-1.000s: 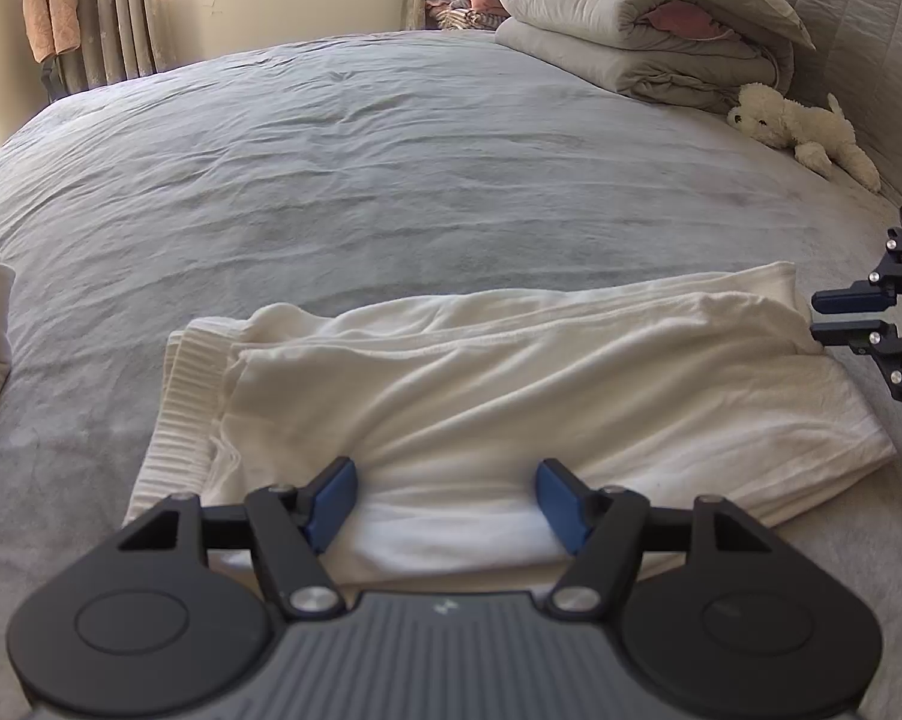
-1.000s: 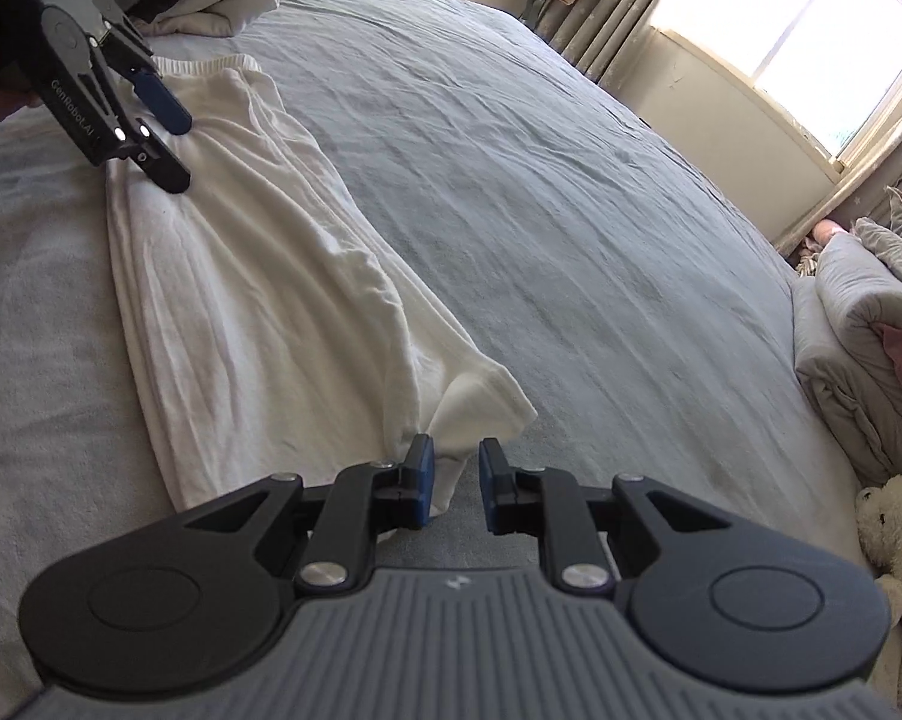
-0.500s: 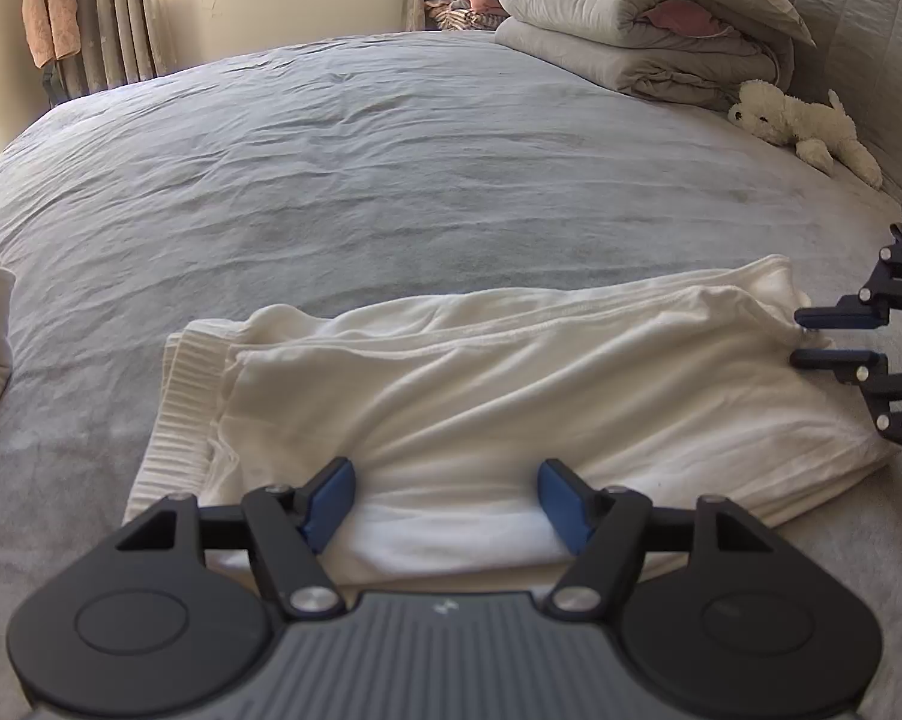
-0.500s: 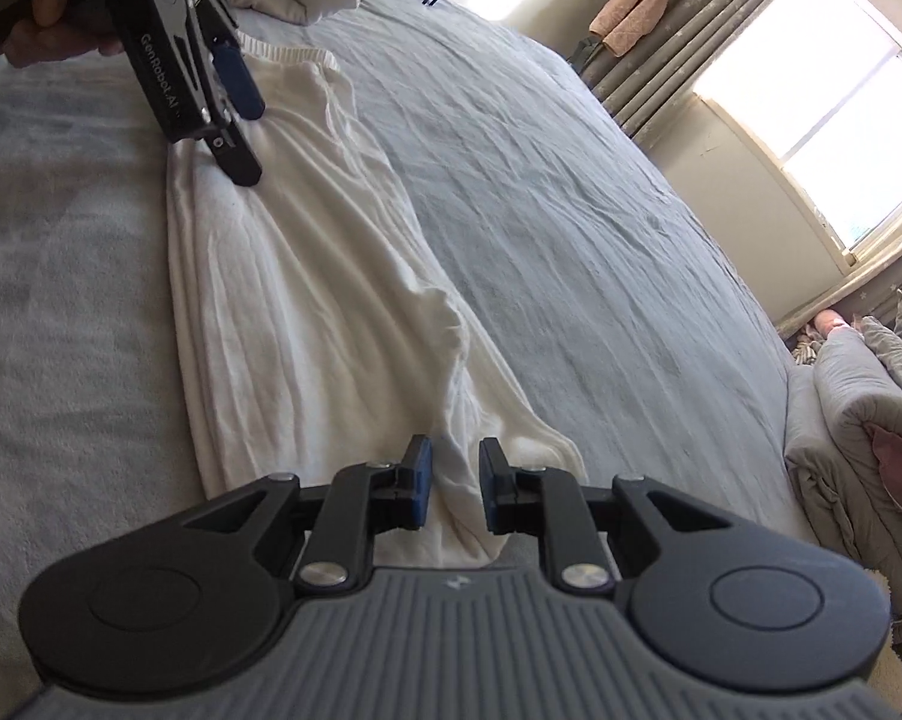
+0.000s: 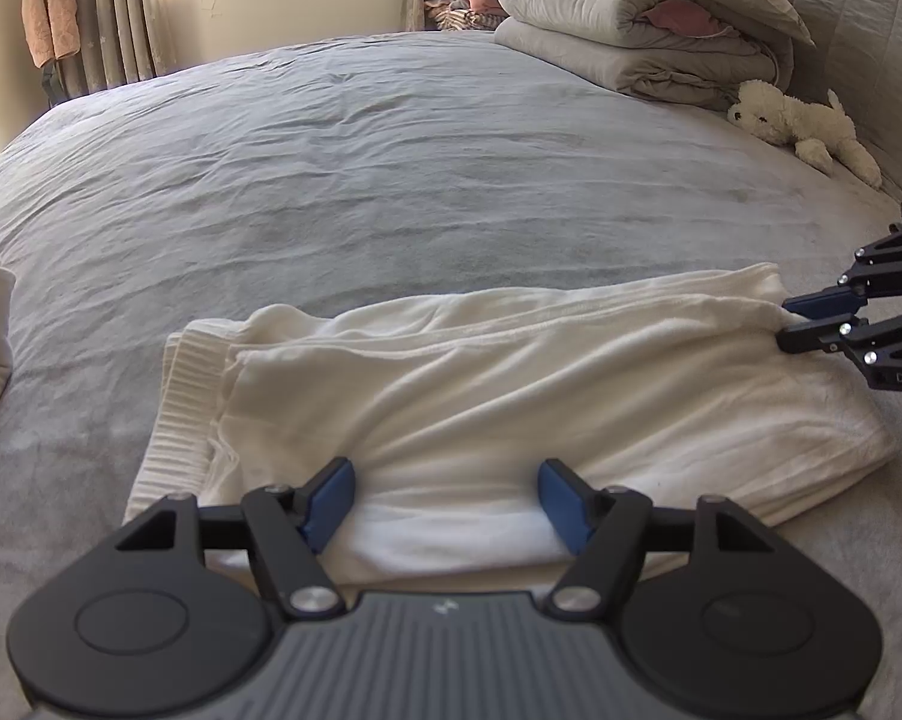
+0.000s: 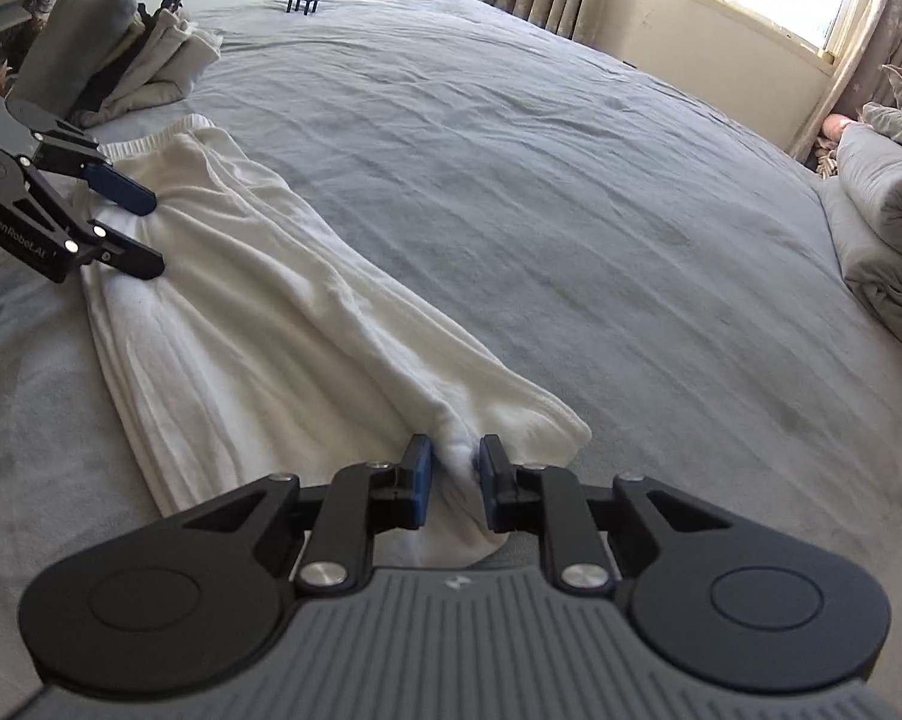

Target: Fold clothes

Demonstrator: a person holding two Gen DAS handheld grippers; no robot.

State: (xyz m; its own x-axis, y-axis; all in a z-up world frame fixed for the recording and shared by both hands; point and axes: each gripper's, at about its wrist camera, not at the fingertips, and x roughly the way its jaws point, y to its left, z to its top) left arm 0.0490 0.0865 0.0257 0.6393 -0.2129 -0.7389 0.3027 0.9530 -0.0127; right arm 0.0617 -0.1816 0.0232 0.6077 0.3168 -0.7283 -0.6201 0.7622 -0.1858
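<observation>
Thing to fold: the white pants (image 5: pixel 499 396) are laid flat and long on the grey bed (image 5: pixel 390 168), near the front edge.
Long way: the pants are stretched from side to side, from the waistband (image 5: pixel 177 396) on the left to the leg ends on the right.
Left gripper (image 5: pixel 447 501): it is held wide open over the waist end. Cloth is seen between the blue pads, but nothing is squeezed.
Right gripper (image 6: pixel 455 480): it is nearly closed, and a bunch of cloth at the leg end is pinched between the pads.
Which hand is nearer: the leg end is held by the right gripper; the waist end is right under the left one.
Next move, as a guess: the leg end would be carried along the long way, over to the waistband, so the pants are folded in half.
Other things: a pile of clothes (image 6: pixel 150 72) is kept past the waist end, well apart from the fold.
</observation>
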